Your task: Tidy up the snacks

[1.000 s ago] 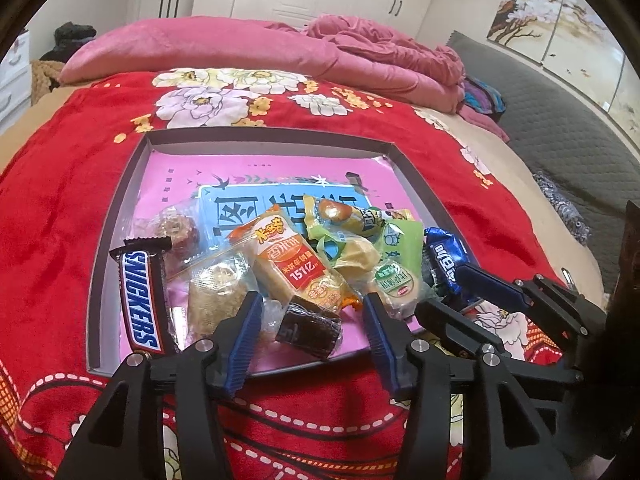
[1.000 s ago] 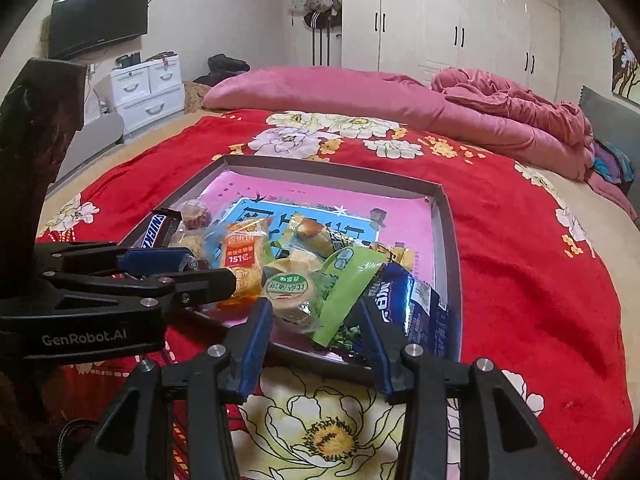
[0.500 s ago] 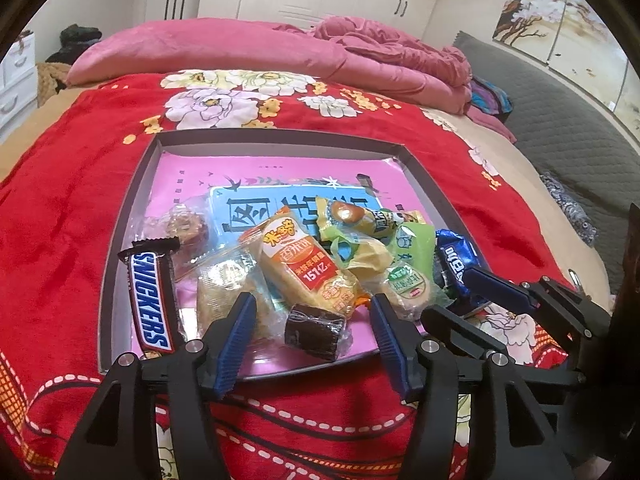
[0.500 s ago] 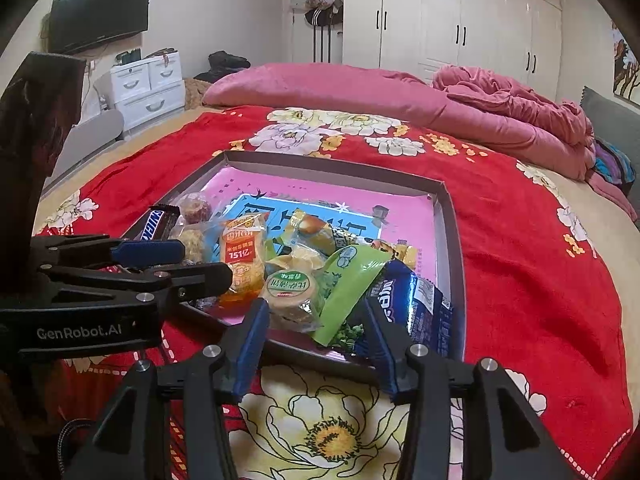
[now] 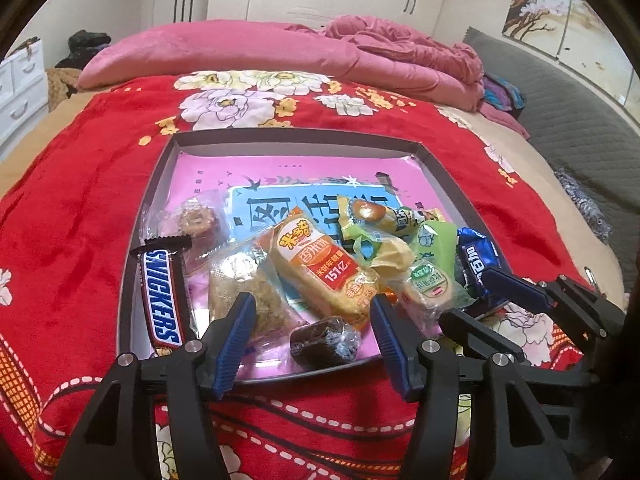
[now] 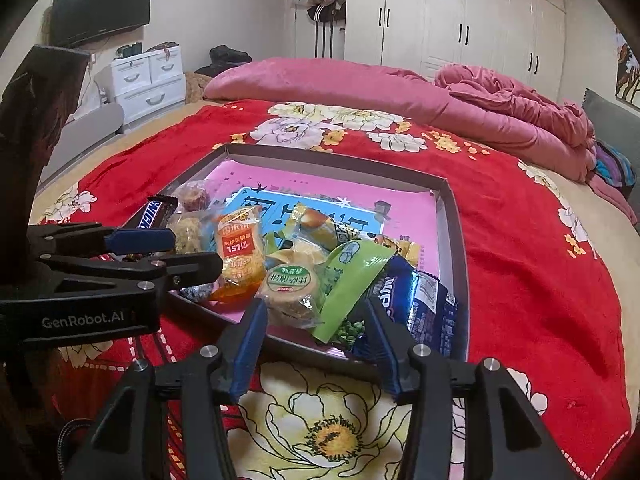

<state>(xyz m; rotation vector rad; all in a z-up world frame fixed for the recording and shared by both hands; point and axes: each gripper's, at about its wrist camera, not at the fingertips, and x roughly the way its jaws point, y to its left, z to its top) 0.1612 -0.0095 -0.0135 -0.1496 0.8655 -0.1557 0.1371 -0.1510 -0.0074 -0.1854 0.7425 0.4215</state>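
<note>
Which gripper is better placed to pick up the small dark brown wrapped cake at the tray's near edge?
Probably the left gripper: the small dark brown wrapped cake lies just beyond its open jaws. The right gripper faces the green snack packets instead.

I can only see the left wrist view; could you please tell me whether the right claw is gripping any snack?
Observer: No. Seen from its own camera, the right claw is open. Its jaws have just been opening and the pads press on nothing, though the green packet shows between them.
Operator: Thank you. Can you see what that green packet contains?
Observer: Its near end has a clear patch that shows what look like green peas.
</note>
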